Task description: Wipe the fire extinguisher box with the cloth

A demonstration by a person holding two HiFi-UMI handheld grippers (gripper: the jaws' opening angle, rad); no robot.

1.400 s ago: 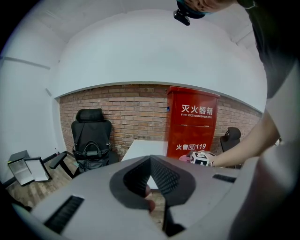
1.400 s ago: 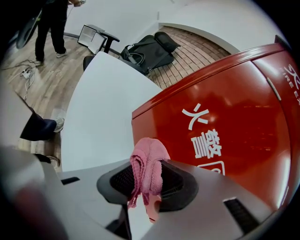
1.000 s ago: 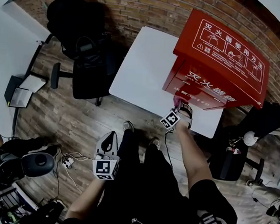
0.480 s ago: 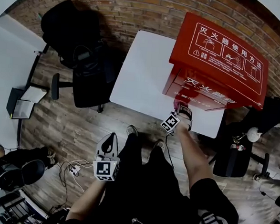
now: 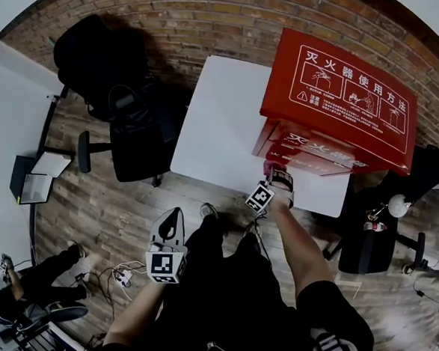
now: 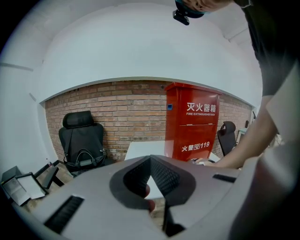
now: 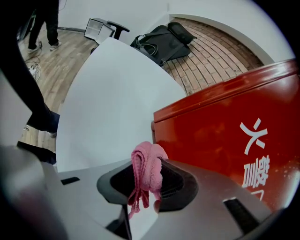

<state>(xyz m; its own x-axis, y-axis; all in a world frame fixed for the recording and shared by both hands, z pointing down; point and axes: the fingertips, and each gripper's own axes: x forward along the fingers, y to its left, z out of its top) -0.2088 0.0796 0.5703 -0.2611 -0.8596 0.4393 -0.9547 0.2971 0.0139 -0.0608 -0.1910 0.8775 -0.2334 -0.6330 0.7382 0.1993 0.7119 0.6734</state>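
Red metal fire extinguisher box point(image 5: 337, 104) with white lettering: stands upright at the far right of the white rectangular tabletop point(image 5: 223, 119), back to the brick wall point(image 5: 216, 13).

- Right gripper point(image 5: 273, 178): at the box's lower front, near its left front corner. Its jaws pinch the bunched pink cloth point(image 7: 148, 161), loose ends hanging down. The cloth sits just beside the red front panel point(image 7: 234, 136); we cannot tell if it touches.
- Left gripper point(image 5: 170, 216): well away from the box, low by the person's legs. Its jaws are pressed together with nothing between them point(image 6: 151, 157).
- Progress, our judgement: no wiped patch or streak shows on the red paint, so we cannot say how much is done. The front panel seems to be the face in hand. The sloped lid with its instruction label and the side walls look untreated.

Around the box:
- A black office chair point(image 5: 127, 104) with a bag stands left of it, beyond the tabletop edge.
- A second dark chair point(image 5: 365, 241) stands below its right side.
- A person point(image 5: 16, 299) is on the wooden floor, far left of it.

Nothing stands between cloth and box. The back face against the wall looks hard to reach.
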